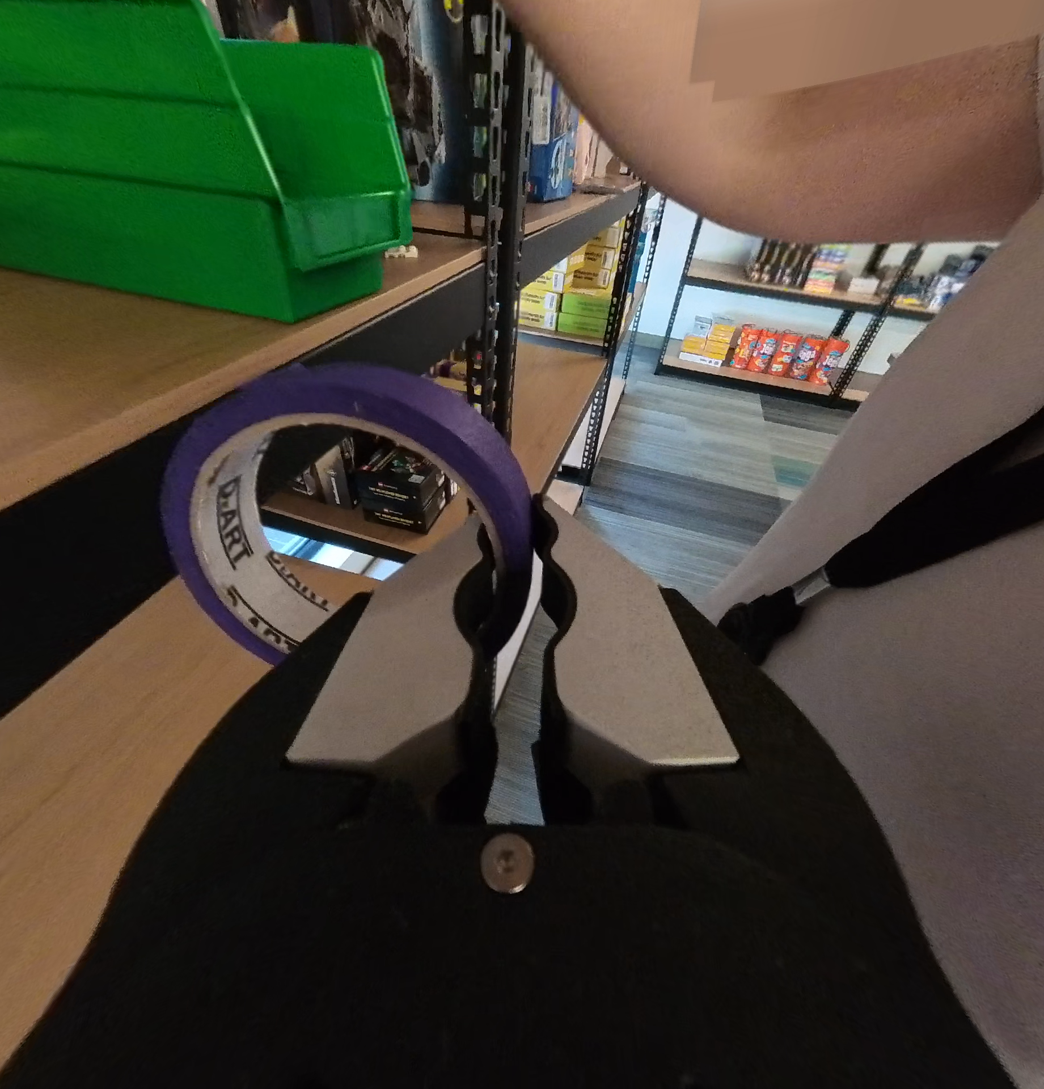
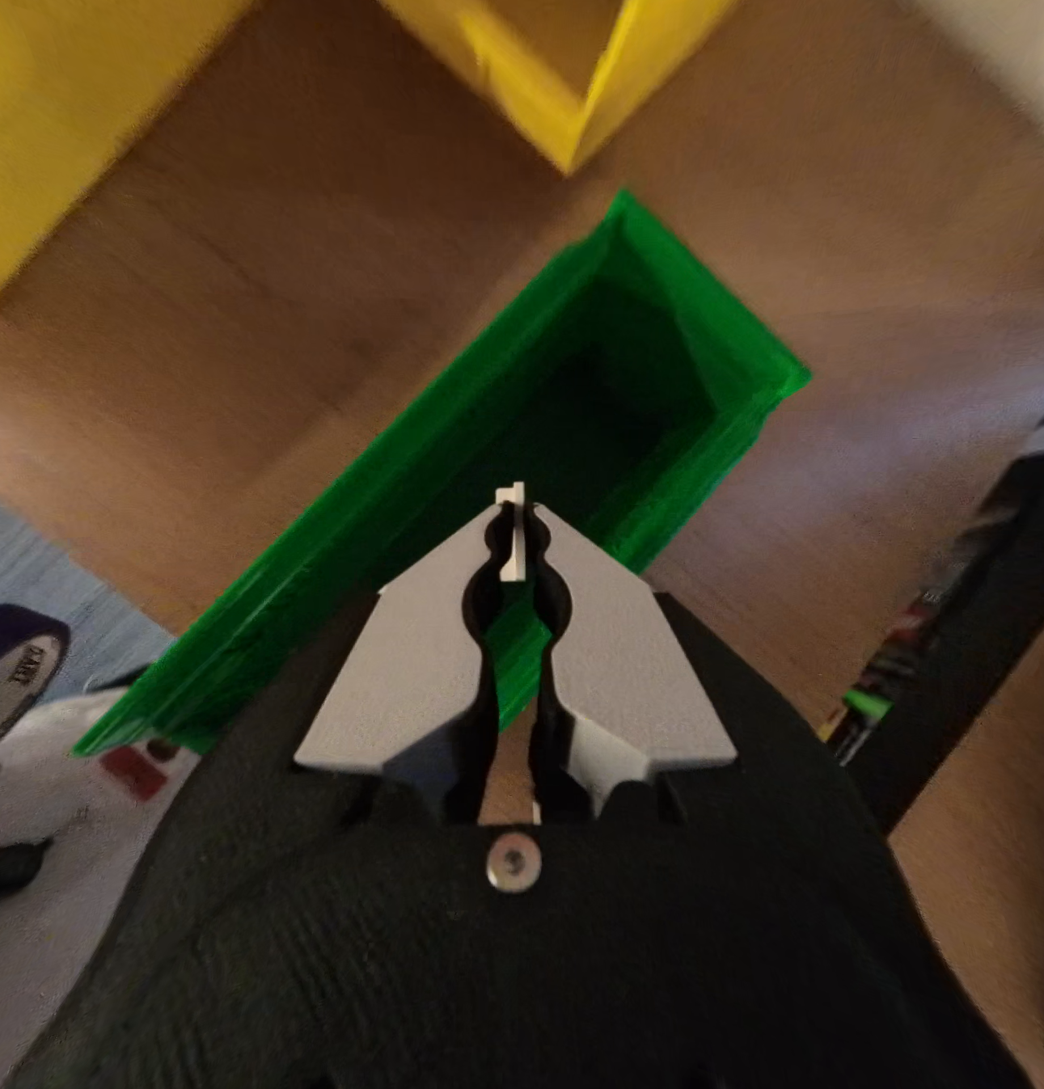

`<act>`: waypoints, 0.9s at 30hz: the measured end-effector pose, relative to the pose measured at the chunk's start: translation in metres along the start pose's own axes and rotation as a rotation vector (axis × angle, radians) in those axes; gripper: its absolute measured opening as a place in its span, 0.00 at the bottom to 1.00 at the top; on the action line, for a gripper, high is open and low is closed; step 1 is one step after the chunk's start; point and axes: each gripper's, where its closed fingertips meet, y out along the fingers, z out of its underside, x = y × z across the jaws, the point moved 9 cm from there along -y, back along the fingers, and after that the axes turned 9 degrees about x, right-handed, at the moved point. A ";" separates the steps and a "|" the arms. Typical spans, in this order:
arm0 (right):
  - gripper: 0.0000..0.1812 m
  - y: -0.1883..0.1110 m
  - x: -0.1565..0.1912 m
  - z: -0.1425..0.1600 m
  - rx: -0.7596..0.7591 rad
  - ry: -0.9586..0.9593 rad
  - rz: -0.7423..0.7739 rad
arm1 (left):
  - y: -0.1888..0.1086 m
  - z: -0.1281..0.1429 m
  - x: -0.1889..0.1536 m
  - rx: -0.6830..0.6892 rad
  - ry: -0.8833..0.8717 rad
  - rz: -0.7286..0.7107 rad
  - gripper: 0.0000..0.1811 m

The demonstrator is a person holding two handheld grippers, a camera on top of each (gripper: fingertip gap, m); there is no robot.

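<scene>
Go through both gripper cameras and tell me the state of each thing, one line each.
Left gripper: shut on the purple tape roll.
Purple tape roll: held upright by its rim, off the shelf.
Right gripper: shut on a small white piece.
Small white piece: pinched between the fingers, above the green bin.
Green bin: open-topped, looks empty though blurred.
Yellow bin: open-topped, contents hidden.
</scene>
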 end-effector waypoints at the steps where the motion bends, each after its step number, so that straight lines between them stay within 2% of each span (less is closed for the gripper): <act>1: 0.01 0.014 -0.003 0.000 0.049 0.001 -0.021 | -0.003 0.001 0.003 -0.005 0.004 0.003 0.03; 4: 0.01 0.039 -0.004 0.000 0.057 -0.013 -0.084 | -0.011 0.006 0.015 -0.019 -0.020 0.009 0.03; 6: 0.02 0.039 -0.005 0.000 0.052 0.001 -0.139 | -0.015 0.007 0.021 -0.022 -0.047 0.014 0.04; 8: 0.11 0.011 -0.002 0.007 -0.058 0.018 -0.116 | -0.018 0.007 0.024 -0.025 -0.051 0.015 0.04; 9: 0.11 -0.011 0.004 0.020 -0.148 0.017 -0.084 | -0.019 0.007 0.025 -0.026 -0.047 0.010 0.03; 11: 0.10 -0.050 0.014 0.060 -0.334 0.005 0.067 | -0.020 0.006 0.027 -0.024 -0.045 -0.003 0.03; 13: 0.08 -0.066 0.020 0.110 -0.399 0.074 0.164 | -0.017 0.004 0.028 -0.020 -0.060 -0.003 0.03; 16: 0.08 -0.047 0.010 0.179 -0.337 0.241 0.210 | -0.011 -0.001 0.027 -0.010 -0.053 0.005 0.04; 19: 0.07 -0.010 -0.004 0.214 -0.308 0.315 0.165 | -0.001 -0.006 0.025 0.009 -0.047 0.011 0.04; 22: 0.05 0.007 -0.006 0.222 -0.306 0.322 0.113 | 0.011 -0.010 0.020 0.024 -0.040 0.026 0.04; 27: 0.11 0.019 -0.003 0.219 -0.246 0.253 0.145 | 0.025 -0.012 0.007 0.033 -0.031 0.028 0.04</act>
